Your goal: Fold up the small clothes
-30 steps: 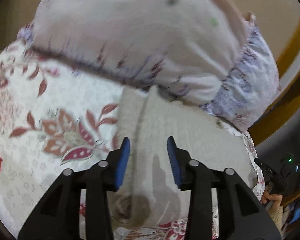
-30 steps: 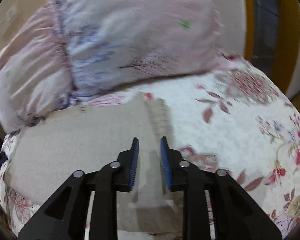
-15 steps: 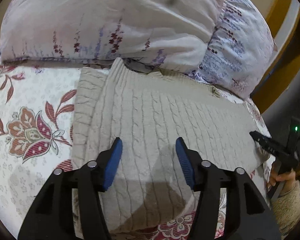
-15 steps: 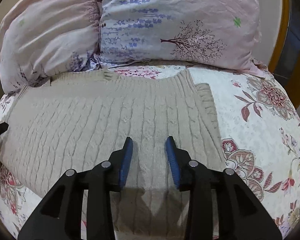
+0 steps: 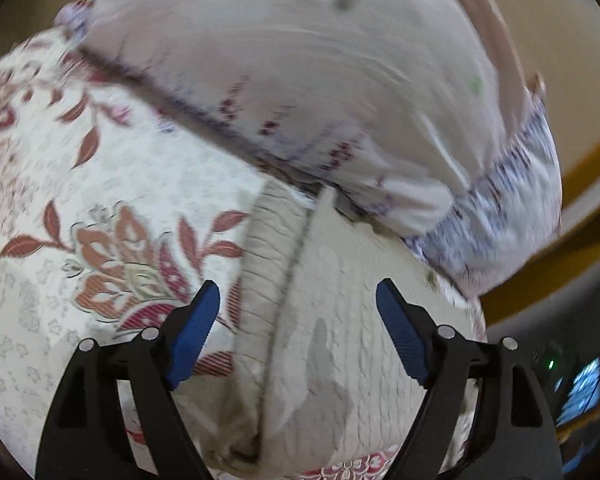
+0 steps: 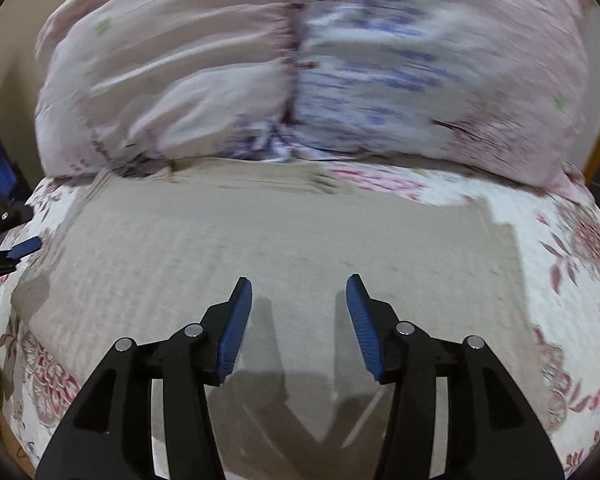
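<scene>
Beige knit sweater (image 6: 284, 240) lies flat on floral bedspread (image 5: 100, 208), top edge against pillows (image 6: 260, 72). Left gripper (image 5: 298, 312) above sweater's ribbed side edge, jaws released wide, holding nothing. Right gripper (image 6: 299, 312) over sweater's middle, jaws released, empty. Both views motion-blurred; contact with fabric not discernible.

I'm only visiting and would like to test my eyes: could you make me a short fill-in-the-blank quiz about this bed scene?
1. The beige knit sweater lies spread on a bedspread printed with ____.
2. The right tongs hover with jaws ____.
3. The pads on the left tongs are coloured ____.
4. Beyond the sweater, two ____ rest side by side.

Missing words: flowers; open; blue; pillows
</scene>
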Action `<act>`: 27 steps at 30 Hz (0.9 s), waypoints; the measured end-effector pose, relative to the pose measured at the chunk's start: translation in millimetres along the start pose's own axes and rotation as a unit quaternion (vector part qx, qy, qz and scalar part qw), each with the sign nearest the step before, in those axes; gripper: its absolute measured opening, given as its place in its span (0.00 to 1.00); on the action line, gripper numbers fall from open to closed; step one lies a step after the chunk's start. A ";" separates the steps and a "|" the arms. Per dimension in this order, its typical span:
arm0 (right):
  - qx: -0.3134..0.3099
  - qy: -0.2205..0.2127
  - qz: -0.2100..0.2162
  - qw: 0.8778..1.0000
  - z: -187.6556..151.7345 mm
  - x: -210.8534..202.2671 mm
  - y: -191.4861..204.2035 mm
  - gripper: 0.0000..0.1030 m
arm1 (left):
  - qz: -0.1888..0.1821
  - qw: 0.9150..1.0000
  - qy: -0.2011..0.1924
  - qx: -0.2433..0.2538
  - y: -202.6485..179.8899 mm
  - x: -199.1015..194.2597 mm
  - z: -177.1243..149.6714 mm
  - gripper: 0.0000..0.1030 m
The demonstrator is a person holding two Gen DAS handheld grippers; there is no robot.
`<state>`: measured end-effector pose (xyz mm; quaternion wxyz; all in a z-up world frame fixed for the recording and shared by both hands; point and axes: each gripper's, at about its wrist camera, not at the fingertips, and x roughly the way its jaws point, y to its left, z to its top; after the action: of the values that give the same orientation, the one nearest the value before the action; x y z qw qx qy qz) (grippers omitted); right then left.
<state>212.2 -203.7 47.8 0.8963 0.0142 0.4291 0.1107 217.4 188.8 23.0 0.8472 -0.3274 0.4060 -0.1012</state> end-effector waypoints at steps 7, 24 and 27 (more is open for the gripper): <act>-0.015 -0.003 0.007 1.000 5.3 14.5 35.8 0.52 | -0.022 0.999 0.023 -0.043 9.8 15.3 4.9 0.78; -0.036 0.011 -0.008 0.999 -7.4 34.2 42.1 0.57 | -0.043 0.997 0.044 -0.048 -2.9 35.2 1.1 0.74; -0.035 0.011 -0.006 0.999 -7.6 33.3 41.4 0.57 | -0.055 0.995 0.052 -0.057 -3.9 38.8 -1.3 0.66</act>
<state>218.8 -156.9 22.5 0.8923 -0.0211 0.4345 0.1208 242.0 168.3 0.8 0.7978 -0.3914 0.4363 -0.1414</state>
